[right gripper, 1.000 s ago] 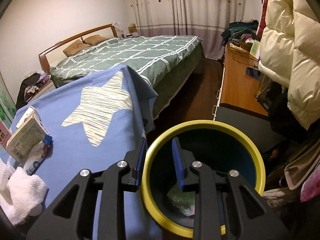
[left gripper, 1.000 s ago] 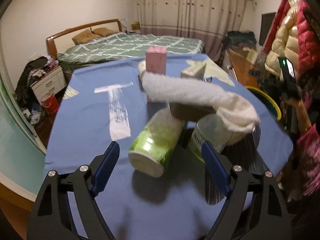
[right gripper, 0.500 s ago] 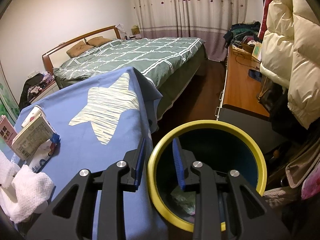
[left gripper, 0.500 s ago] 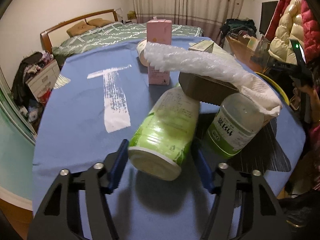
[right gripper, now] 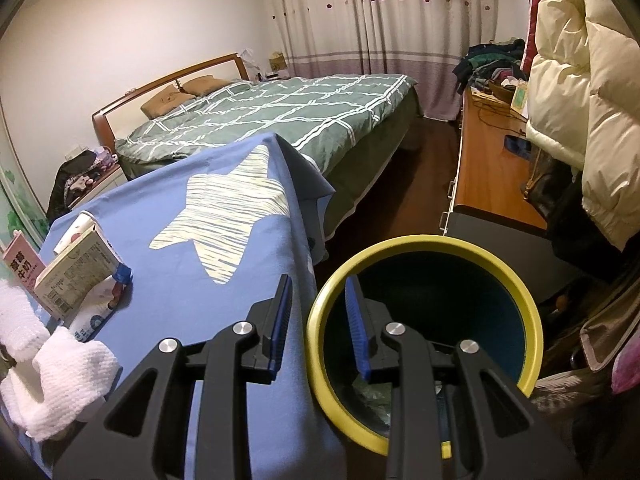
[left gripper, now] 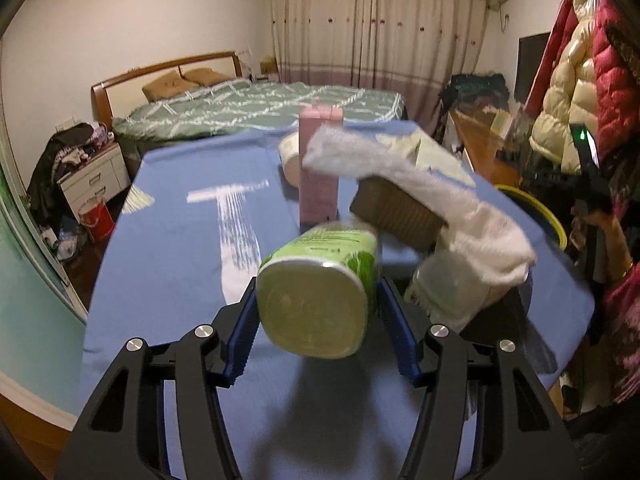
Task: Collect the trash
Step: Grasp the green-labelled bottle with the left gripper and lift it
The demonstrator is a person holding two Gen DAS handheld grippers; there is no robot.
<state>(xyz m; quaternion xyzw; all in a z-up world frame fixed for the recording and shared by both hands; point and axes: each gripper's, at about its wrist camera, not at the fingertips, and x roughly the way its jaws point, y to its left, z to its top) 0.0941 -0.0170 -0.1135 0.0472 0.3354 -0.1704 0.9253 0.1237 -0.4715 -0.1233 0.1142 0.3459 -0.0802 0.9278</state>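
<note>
My left gripper (left gripper: 316,300) is shut on a green-labelled bottle (left gripper: 320,284), gripping its base end above the blue tablecloth (left gripper: 168,248). Behind it a white towel (left gripper: 432,200) drapes over a brown box (left gripper: 396,212), a clear bottle (left gripper: 444,292) and a pink carton (left gripper: 320,168). My right gripper (right gripper: 318,312) is shut on the rim of a yellow-rimmed trash bin (right gripper: 520,292) beside the table, one finger inside and one outside. Some trash lies in the bin's bottom (right gripper: 372,396).
A milk carton (right gripper: 76,268), a blue-white packet (right gripper: 100,308) and the towel (right gripper: 56,376) lie at the table's right side. A green-quilted bed (right gripper: 280,120) stands behind. A wooden desk (right gripper: 488,168) and hanging coats (right gripper: 580,100) are at the right.
My left gripper has moved forward and closed on the green bottle, lifting its base end. The right gripper holds the bin rim as before, shifted slightly.
</note>
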